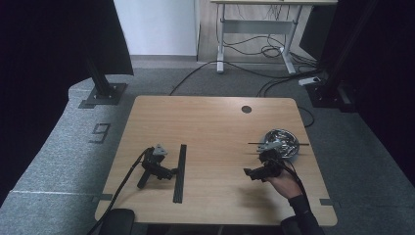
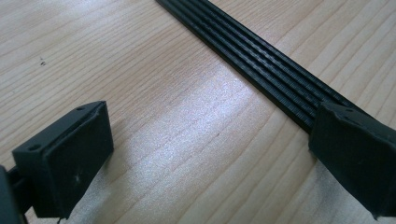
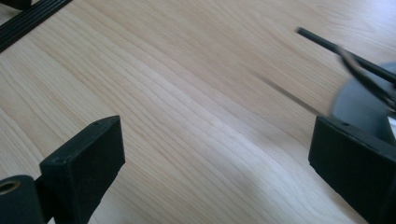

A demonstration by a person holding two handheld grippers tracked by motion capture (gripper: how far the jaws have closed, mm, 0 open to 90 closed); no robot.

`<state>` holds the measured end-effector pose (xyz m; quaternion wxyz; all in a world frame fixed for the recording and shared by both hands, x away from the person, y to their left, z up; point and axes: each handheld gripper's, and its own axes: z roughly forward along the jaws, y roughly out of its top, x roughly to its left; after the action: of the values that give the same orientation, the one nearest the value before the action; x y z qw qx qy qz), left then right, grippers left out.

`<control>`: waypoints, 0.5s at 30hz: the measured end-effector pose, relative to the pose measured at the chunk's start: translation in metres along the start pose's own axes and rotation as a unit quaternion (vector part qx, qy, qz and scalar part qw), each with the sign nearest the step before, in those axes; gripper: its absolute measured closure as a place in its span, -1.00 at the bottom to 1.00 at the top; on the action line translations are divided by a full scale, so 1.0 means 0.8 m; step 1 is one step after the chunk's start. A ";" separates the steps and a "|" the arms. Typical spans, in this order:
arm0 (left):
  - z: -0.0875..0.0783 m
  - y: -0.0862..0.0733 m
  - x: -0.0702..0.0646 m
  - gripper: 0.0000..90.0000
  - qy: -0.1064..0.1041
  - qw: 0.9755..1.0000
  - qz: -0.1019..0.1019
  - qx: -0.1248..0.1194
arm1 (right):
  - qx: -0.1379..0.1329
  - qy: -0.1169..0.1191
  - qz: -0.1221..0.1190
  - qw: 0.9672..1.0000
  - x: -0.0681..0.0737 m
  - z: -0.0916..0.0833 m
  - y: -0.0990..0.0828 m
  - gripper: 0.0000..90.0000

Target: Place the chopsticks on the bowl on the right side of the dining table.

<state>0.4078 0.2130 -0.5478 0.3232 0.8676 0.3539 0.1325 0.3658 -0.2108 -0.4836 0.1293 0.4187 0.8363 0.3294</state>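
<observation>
My left gripper (image 1: 171, 172) lies on the wooden table (image 1: 210, 122) with no hand on it. Its jaws are open and point at a long black ribbed strip (image 1: 179, 174). In the left gripper view the left gripper (image 2: 210, 135) has bare wood between its jaws, and the ribbed strip (image 2: 261, 60) runs up from behind the right jaw. A hand (image 1: 284, 185) holds my right gripper (image 1: 249, 172) open just above the table, near a shiny metal bowl (image 1: 284, 139) with thin black rods (image 1: 279, 144) across it. The right gripper (image 3: 215, 140) holds nothing; a rod (image 3: 345, 49) and the bowl's edge (image 3: 359, 100) sit at upper right.
A round cable hole (image 1: 246, 109) sits near the table's far edge. The left gripper's cable (image 1: 122, 183) trails off the front left corner. Black frame posts (image 1: 100, 78) stand on the grey carpet beyond the table, with a white desk and loose cables (image 1: 264, 49) farther back.
</observation>
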 end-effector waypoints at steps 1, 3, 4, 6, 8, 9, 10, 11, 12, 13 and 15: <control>0.000 0.000 0.000 -1.00 0.000 1.000 0.000 0.000 | 0.007 0.000 -0.006 1.000 0.006 0.008 0.005 -0.93; 0.000 0.000 0.000 -1.00 0.000 1.000 0.000 0.000 | 0.009 0.002 -0.009 1.000 0.008 0.012 0.007 -0.93; 0.000 0.000 0.000 -1.00 0.000 1.000 0.000 0.000 | 0.011 0.004 -0.013 1.000 0.012 0.018 0.011 -0.93; 0.000 0.000 0.000 -1.00 0.000 1.000 0.000 0.000 | 0.013 0.004 -0.016 1.000 0.014 0.022 0.013 -0.93; 0.000 0.000 0.000 -1.00 0.000 1.000 0.000 0.000 | 0.013 0.005 -0.020 1.000 0.017 0.029 0.019 -0.93; 0.000 0.000 0.000 -1.00 0.000 1.000 0.000 0.000 | 0.015 0.006 -0.021 1.000 0.019 0.032 0.021 -0.93; 0.000 0.000 0.000 -1.00 0.000 1.000 0.000 0.000 | 0.016 0.008 -0.023 1.000 0.020 0.034 0.023 -0.93; 0.000 0.000 0.000 -1.00 0.000 1.000 0.000 0.000 | 0.017 0.008 -0.024 1.000 0.021 0.037 0.025 -0.95; 0.000 0.000 0.000 -1.00 0.000 1.000 0.000 0.000 | 0.017 0.008 -0.024 1.000 0.021 0.037 0.025 -0.95; 0.000 0.000 0.000 -1.00 0.000 1.000 0.000 0.000 | 0.019 0.008 -0.029 0.999 0.024 0.043 0.029 -0.98; 0.000 0.000 0.000 -1.00 0.000 1.000 0.000 0.000 | 0.019 0.009 -0.030 0.999 0.026 0.045 0.031 -0.98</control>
<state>0.4078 0.2130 -0.5478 0.3230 0.8676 0.3542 0.1324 0.3861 -0.1679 -0.4930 0.1232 0.3931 0.8558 0.3129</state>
